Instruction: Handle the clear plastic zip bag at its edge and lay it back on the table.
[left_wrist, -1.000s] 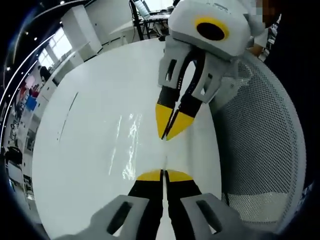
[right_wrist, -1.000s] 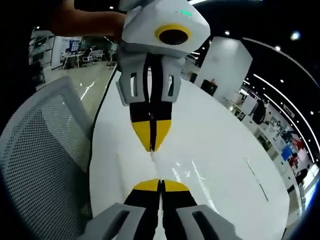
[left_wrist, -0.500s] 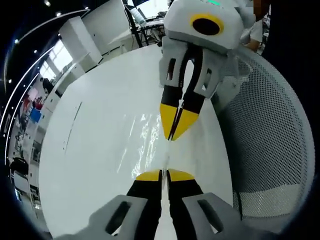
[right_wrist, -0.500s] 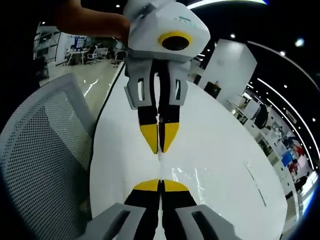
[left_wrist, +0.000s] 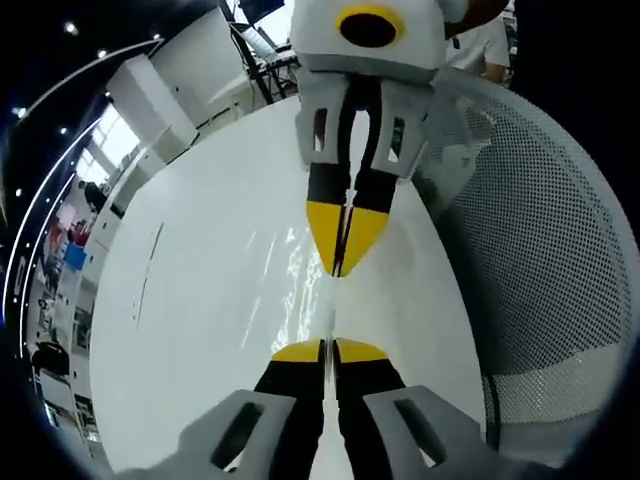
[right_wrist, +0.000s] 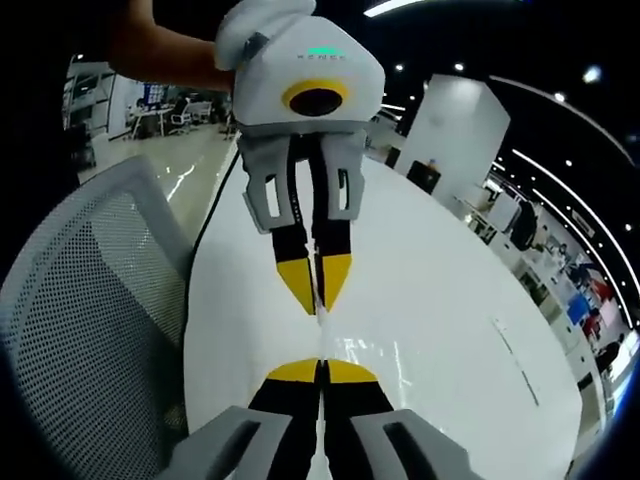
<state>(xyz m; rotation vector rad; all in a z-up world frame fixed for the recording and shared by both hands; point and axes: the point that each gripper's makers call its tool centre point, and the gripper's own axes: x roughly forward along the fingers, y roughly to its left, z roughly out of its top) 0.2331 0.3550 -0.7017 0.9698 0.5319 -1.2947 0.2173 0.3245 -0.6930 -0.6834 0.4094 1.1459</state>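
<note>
Glossy white table (left_wrist: 190, 330) spans both views, round-edged and bare of clutter, with an open office behind. One clear plastic zip bag (left_wrist: 285, 290), thin and shiny with wrinkled glints, is stretched between two grippers above the tabletop. In the left gripper view the left gripper (left_wrist: 327, 350) at 6 o'clock is clenched on the bag's edge; the right gripper (left_wrist: 343, 262) faces it from 12, yellow tips pinched on the same edge. One white mesh chair (left_wrist: 540, 260) stands at 3 o'clock beside the table; the right gripper view has it at 9 (right_wrist: 80, 320)
</note>
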